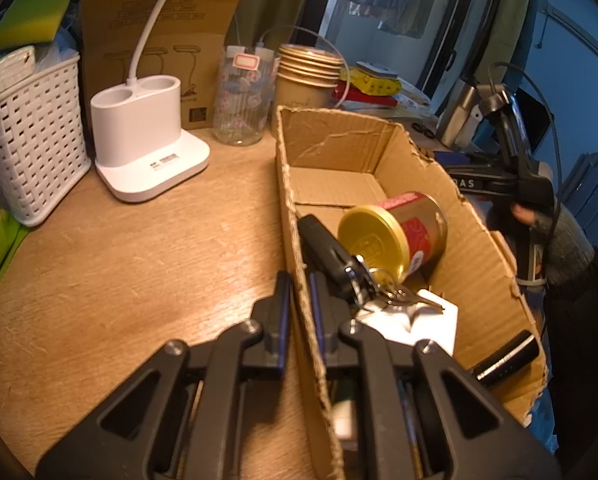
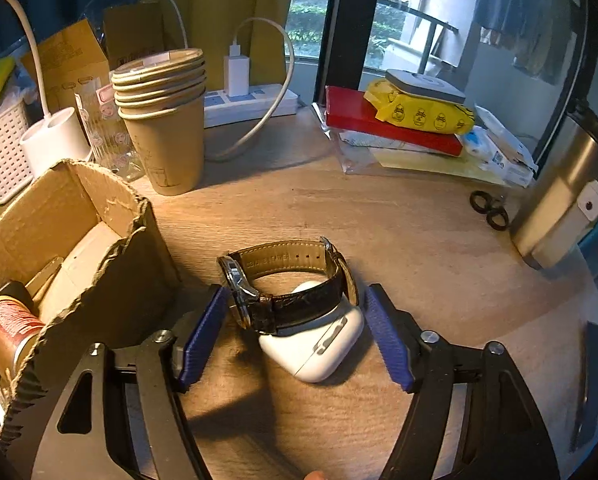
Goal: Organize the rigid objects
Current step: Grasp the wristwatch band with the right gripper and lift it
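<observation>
A torn cardboard box (image 1: 339,136) stands on the wooden table. My left gripper (image 1: 299,294) is shut on its near left wall, one finger outside and one inside. Inside the box lie a red-and-gold can (image 1: 395,232) on its side, a black car key (image 1: 331,256) with a key ring, a white item (image 1: 427,320) and a black bar-shaped item (image 1: 507,356). To the right of the box (image 2: 99,216), a black leather-strap watch (image 2: 291,280) rests on a white earbud case (image 2: 319,340). My right gripper (image 2: 295,300) is open, its blue pads either side of both without touching.
Stacked paper cups (image 2: 159,120), a glass jar (image 1: 243,100), a white lamp base (image 1: 147,140) and a white basket (image 1: 31,140) line the back. A power strip (image 2: 251,100), a red box under a yellow pack (image 2: 387,120), black rings (image 2: 487,208) and a steel flask (image 2: 559,200) sit at the right.
</observation>
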`<state>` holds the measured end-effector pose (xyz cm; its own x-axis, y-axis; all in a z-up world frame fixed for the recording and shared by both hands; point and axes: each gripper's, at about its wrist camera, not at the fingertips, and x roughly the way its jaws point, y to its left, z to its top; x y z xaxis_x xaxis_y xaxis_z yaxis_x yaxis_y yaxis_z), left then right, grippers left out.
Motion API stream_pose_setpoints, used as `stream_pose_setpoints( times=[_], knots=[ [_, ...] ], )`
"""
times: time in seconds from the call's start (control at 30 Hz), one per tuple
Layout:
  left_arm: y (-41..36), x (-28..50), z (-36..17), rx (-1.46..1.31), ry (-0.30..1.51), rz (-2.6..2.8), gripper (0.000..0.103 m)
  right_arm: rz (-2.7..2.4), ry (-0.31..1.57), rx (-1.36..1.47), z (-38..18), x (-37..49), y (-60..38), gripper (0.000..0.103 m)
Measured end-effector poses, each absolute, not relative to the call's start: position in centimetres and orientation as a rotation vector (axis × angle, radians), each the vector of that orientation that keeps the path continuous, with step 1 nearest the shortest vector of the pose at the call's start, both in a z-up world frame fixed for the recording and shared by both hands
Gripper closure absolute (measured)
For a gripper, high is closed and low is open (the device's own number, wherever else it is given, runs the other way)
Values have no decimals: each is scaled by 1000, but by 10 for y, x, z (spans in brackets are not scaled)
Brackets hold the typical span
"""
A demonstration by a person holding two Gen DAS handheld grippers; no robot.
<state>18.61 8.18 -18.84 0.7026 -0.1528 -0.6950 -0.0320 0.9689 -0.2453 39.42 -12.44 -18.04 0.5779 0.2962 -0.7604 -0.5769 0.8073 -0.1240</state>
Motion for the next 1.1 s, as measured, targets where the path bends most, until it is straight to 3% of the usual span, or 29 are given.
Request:
stream_pose_setpoints(
  times=[1.1],
  knots=[
    [81,187,-189,-246,794,-68,92,491,739,-406,-172,395,-121,35]
  ],
)
